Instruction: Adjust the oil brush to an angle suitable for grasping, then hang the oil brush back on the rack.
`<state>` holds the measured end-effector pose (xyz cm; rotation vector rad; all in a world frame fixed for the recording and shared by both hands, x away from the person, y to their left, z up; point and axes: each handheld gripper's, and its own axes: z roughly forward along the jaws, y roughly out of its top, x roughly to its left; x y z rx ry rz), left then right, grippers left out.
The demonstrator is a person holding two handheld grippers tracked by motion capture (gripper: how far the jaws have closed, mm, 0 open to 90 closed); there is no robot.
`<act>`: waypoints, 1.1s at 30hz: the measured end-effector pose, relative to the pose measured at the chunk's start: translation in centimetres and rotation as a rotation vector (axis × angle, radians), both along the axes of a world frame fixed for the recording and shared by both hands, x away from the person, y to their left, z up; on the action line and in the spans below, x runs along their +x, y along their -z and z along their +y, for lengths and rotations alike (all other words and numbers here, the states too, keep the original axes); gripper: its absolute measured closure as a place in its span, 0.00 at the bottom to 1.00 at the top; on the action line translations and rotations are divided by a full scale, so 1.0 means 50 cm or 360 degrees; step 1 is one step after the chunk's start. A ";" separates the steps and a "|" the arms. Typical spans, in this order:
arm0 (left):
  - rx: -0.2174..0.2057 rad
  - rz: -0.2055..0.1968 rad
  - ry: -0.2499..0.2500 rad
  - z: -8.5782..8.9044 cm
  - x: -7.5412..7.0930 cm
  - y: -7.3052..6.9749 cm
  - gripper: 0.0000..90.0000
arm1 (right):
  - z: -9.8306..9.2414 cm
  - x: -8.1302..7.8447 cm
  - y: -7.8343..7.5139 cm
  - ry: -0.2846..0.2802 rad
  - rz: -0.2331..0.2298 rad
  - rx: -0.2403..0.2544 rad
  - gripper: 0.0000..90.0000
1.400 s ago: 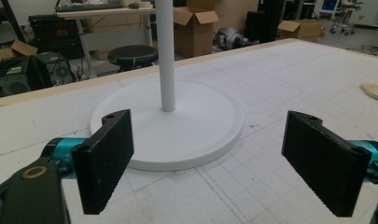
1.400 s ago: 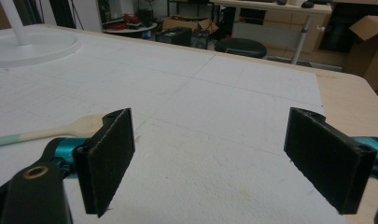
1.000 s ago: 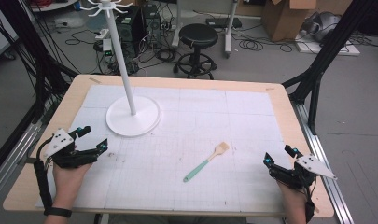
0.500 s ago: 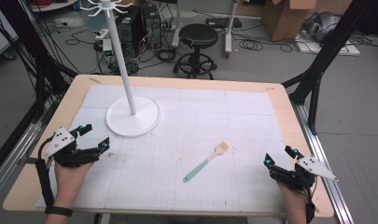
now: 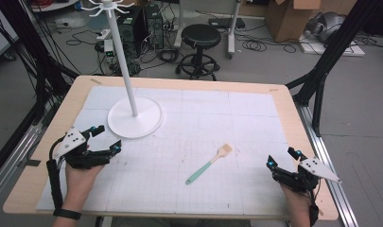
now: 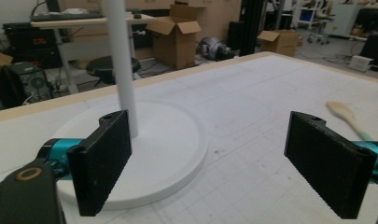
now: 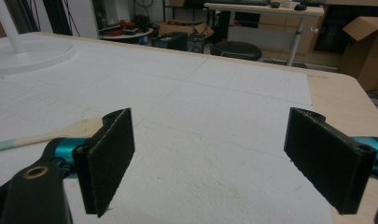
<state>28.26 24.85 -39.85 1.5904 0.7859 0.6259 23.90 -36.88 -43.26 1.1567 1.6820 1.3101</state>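
Spatula (image 5: 209, 164): lies flat on the white gridded mat (image 5: 236, 123), right of centre and toward the near edge. Wooden blade, pale and squared, pointing to the far right; mint-green handle, slender, running back toward the near left. No writing legible on it. Nothing touches it.

Right gripper (image 5: 282, 160): near the right front corner of the mat, well apart from the spatula, held in a hand (image 5: 297, 208). Jaws spread wide, nothing between them; in the right gripper view (image 7: 210, 163) the pads are flat black rectangular blocks with a finely grained face, on teal mounts. A grey three-cornered plate with small holes sits on top.

Left gripper (image 5: 108, 140): at the left side of the mat, just beside the stand's base, held in a hand (image 5: 80, 176) with a dark band at the wrist. Jaws likewise spread and empty (same black pads and teal mounts in the left gripper view (image 6: 207, 163)).

Stand (image 5: 132, 109): white, round flat disc base, thin straight pole, hooked arms radiating at the top.

Table (image 5: 302, 118): light wood rim around the mat. No brand marks or labels readable anywhere.

Beyond: black round stool (image 5: 200, 42), cardboard boxes (image 5: 286, 19), cables on a grey floor.
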 end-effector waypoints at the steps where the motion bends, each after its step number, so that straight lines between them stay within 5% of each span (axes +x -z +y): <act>1: -0.0011 0.0000 0.0014 -0.004 0.001 -0.001 0.17 | 0.002 0.000 0.001 -0.0003 -0.0003 0.0010 0.17; 33: -0.0051 0.0041 0.0141 -0.055 0.011 -0.012 0.15 | 0.000 0.000 -0.004 0.0022 -0.0014 0.0029 0.17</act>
